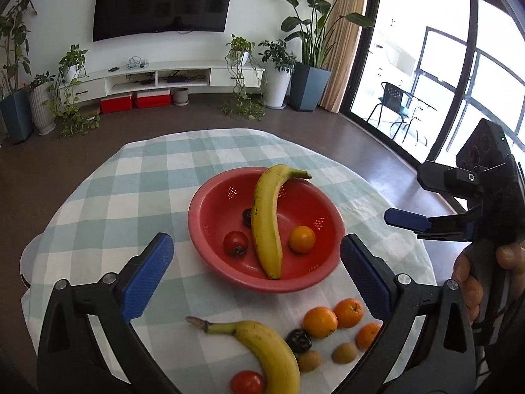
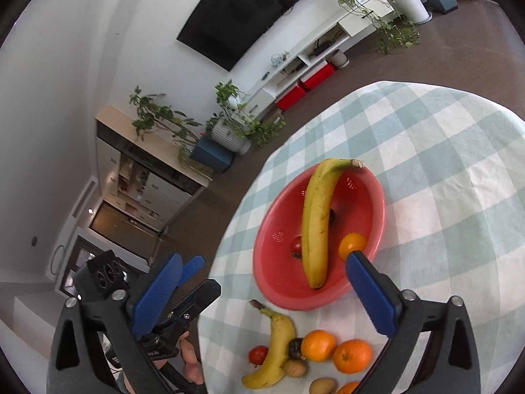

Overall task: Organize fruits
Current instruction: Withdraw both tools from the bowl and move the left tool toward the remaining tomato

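Both hand-held grippers, left (image 1: 256, 269) and right (image 2: 262, 292), gape empty above my worktop (image 1: 108, 197). Loose fruit lies just before the red bowl (image 1: 210, 203); its banana (image 1: 267, 220) overhangs the rim, so I may tip it out adding the near banana (image 1: 265, 351)

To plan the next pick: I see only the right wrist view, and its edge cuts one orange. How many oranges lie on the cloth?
Observer: Three oranges lie on the cloth.
Operator: Is something dark behind the banana in the bowl?
Observer: Yes, a dark fruit lies beside it.
Operator: Is the left gripper open?
Observer: Yes, wide open and empty.
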{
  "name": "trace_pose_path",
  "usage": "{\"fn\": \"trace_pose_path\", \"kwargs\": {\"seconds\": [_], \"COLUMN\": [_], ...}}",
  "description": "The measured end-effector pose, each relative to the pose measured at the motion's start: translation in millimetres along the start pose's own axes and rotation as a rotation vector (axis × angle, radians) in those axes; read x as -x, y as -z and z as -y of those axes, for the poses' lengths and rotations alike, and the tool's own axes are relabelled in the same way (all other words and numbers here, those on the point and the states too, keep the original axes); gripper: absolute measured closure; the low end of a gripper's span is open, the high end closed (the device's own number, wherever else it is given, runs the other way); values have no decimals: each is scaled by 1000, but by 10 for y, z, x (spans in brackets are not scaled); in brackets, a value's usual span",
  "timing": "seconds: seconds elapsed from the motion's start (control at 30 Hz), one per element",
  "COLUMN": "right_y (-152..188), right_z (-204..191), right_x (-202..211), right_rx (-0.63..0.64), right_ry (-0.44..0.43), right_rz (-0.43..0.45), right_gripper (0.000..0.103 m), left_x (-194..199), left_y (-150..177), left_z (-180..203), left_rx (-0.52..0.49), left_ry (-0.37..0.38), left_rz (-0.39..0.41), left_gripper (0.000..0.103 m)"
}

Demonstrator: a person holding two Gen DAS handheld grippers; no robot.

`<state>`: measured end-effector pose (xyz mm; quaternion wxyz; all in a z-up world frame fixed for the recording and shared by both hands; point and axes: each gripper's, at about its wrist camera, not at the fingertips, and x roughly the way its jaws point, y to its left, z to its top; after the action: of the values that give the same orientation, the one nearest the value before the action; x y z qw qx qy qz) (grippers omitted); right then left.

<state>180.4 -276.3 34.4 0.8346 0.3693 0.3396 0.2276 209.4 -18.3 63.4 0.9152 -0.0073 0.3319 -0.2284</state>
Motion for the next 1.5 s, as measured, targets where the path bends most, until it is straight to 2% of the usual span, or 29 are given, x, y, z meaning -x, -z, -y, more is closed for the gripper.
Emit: {"fn": "trace_pose_path", "kwargs": {"seconds": [0.07,0.17,0.33,0.43,0.5,0.63,0.7,0.8,0.97,1.1,1.13,1.2,1.27,1.37,1.5], "right_y": [171,457,970,1261,1404,1528,1539,1551,1583,1611,1613,1611,1604,1599,1593], "right_z": [7,71,165,243,271,187,104,108,183,160,156,171,199,217,231], "right_x": [165,366,523,551,607,714,729,728,646,592,587,580,577,575,550], "right_rx": [-4,-44,-105,-135,-138,-58,1,17,5,31,35,31,19,9,6], "right_ry": [-26,-58,-92,-56,-15,83,136,163,184,201,203,206,206,208,207], "right_rz": [13,25,18,-8,9,33,28,21,-14,-33,-33,-35,-38,-40,-50], "right_gripper": [0,0,0,0,0,0,1,2,7,9,9,9,9,9,9], "left_x": [231,519,832,913,926,845,858,901,722,558,499,366,213,36,-44], "left_y": [175,476,1030,1351,1534,1755,1756,1680,1394,1160,1101,998,939,927,985], "left_z": [13,49,145,259,321,396,371,304,-6,-192,-208,-214,-211,-196,-172], "left_rx": [6,24,56,59,67,69,84,81,39,-16,-44,-108,-170,-240,-274], "left_ry": [-31,-53,-100,-90,-65,-55,-53,-68,-125,-133,-126,-107,-73,-48,10], "left_rz": [34,37,-23,-56,-81,-132,-125,-111,-161,-186,-195,-219,-258,-308,-336], "left_gripper": [0,0,0,0,0,0,0,0,0,2,4,23,32,33,33]}}
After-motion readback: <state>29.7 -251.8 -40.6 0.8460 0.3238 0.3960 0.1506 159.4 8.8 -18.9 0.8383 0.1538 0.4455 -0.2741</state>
